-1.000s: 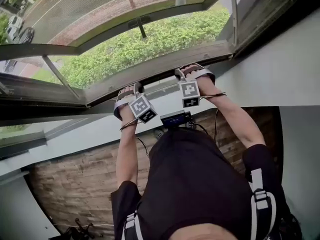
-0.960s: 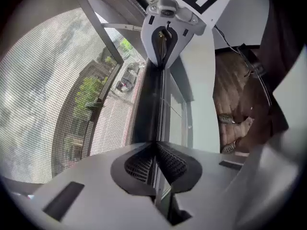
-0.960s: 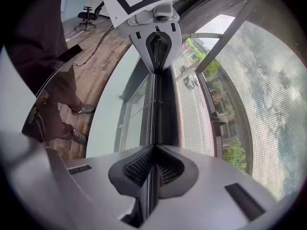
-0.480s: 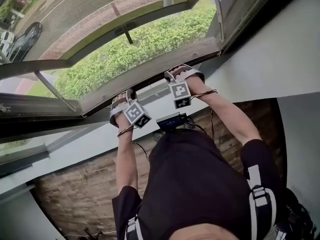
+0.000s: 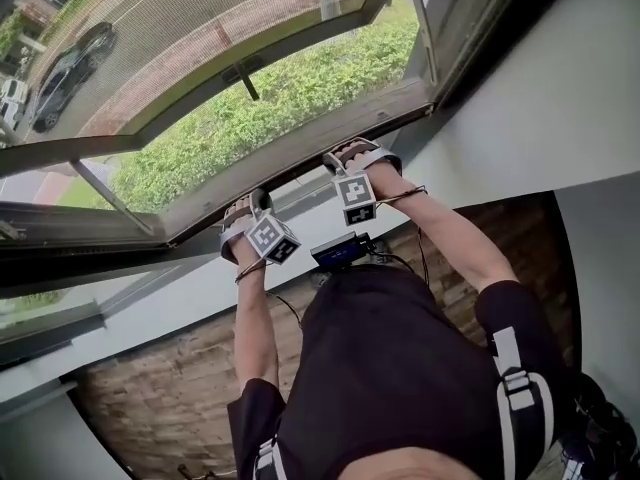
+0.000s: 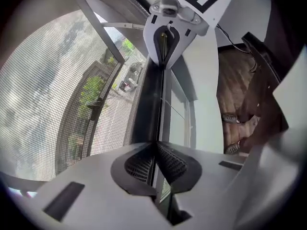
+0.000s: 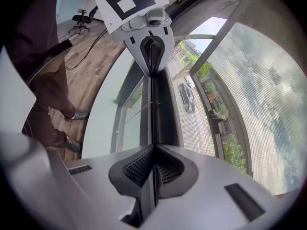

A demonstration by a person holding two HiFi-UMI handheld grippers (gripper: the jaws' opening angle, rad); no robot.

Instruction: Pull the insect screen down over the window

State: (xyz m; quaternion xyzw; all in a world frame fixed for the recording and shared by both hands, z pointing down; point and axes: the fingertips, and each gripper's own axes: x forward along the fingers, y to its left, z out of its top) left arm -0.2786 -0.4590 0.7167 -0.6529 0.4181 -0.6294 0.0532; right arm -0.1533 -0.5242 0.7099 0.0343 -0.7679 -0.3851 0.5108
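Note:
The insect screen's dark bottom bar (image 5: 300,160) runs across the open window, with grey mesh (image 5: 150,28) stretched above it. My left gripper (image 5: 243,208) holds the bar's thin fin; its jaws are closing and the pads press on that fin (image 6: 154,145). Further right along the same bar, my right gripper (image 5: 352,153) is shut on it too. In the left gripper view the bar (image 6: 149,95) leads away to the right gripper (image 6: 168,37). The right gripper view shows its pads (image 7: 153,150) pinching the bar (image 7: 160,104), the left gripper (image 7: 151,47) beyond and the mesh (image 7: 259,104) on the right.
A white sill and wall (image 5: 200,288) lie below the window, with brown wood floor (image 5: 150,378) under them. A black box with cables (image 5: 340,250) hangs at the person's chest. An office chair (image 7: 81,19) stands far back. Hedge and parked cars (image 5: 60,78) lie outside.
Both grippers keep their hold on the bar. In the head view they and the bar have shifted a little left and down, and more mesh shows above.

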